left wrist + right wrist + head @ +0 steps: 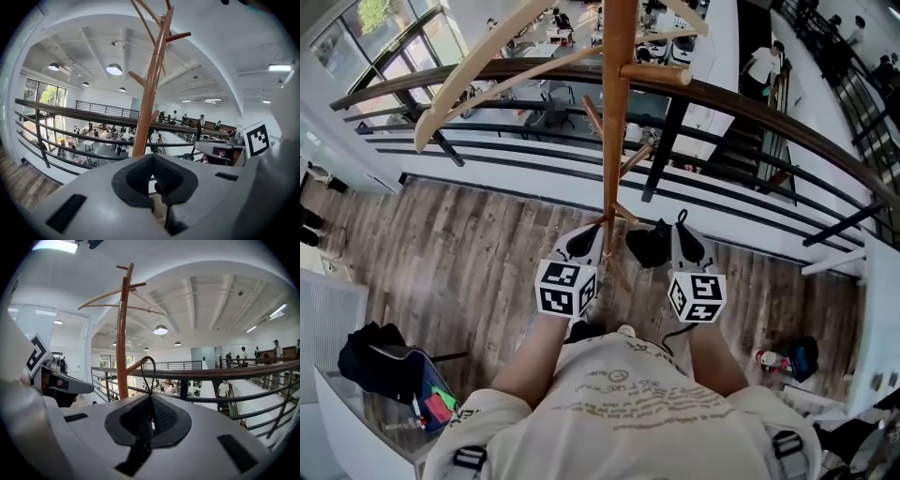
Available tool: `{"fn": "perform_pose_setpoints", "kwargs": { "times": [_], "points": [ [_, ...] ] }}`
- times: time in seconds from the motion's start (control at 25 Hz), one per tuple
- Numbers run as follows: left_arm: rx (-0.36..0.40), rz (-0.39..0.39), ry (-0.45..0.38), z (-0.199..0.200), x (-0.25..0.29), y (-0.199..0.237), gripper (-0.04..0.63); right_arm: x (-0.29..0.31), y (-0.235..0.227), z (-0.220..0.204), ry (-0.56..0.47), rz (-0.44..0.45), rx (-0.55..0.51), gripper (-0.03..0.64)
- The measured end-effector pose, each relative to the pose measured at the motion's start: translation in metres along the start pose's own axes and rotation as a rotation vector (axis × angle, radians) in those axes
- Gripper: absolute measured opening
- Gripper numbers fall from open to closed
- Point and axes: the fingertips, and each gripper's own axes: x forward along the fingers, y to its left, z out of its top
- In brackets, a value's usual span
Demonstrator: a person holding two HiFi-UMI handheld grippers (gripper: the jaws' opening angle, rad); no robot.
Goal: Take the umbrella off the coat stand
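Note:
The brown wooden coat stand (619, 112) rises right in front of me, and its pole (149, 89) fills the middle of the left gripper view. My right gripper (151, 397) is shut on the umbrella's thin black strap, whose loop (149, 357) sticks up from the jaws. In the head view the folded black umbrella (649, 246) hangs beside the right gripper (680, 234), just right of the pole and clear of the pegs. My left gripper (586, 234) stays close to the pole's left side. Its jaws (153, 157) meet at the tips and pinch nothing I can see.
A dark curved railing (750, 103) runs just behind the stand, with a drop to a lower floor beyond. A black bag (375, 361) lies on a white cabinet at lower left. A small bottle (769, 359) stands on the wooden floor at right.

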Motion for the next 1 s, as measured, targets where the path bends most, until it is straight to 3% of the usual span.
{"fn": "perform_pose_setpoints", "kwargs": {
  "times": [0.56, 1.0],
  "points": [
    [0.059, -0.039, -0.058, 0.037, 0.006, -0.018, 0.004, -0.016, -0.045, 0.028, -0.021, -0.138, 0.041, 0.008],
    [0.060, -0.026, -0.074, 0.050, 0.014, -0.006, 0.005, -0.011, -0.052, 0.039, -0.030, -0.156, 0.038, 0.008]
  ]
}}
